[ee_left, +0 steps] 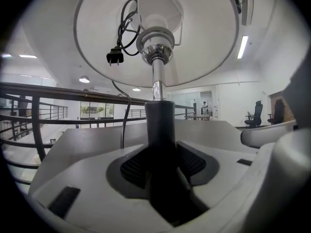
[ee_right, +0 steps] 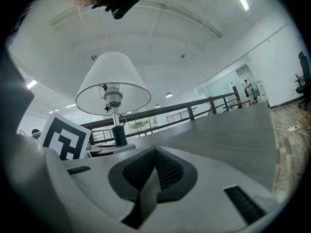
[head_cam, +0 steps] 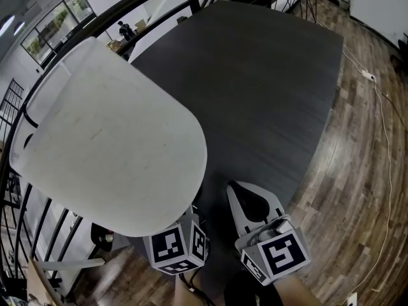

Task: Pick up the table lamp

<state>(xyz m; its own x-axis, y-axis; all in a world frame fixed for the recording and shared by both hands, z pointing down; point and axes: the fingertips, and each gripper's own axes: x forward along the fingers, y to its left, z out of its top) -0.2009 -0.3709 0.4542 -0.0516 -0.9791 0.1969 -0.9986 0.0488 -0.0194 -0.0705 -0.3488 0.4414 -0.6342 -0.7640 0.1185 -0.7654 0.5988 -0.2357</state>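
Left tool [ee_left: 163, 166] points nearly level, clamped on the table lamp [ee_left: 156, 84] stem.

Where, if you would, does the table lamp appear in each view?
Head view: table lamp, shade from above, left of centre.
Left gripper view: lamp at centre, stem between the jaws, shade overhead.
Right gripper view: lamp left of centre, upright.
Shared landmark: the dark grey table.

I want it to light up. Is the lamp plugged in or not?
Unplugged. The table lamp has its black plug hanging loose under the white lampshade, in no socket.
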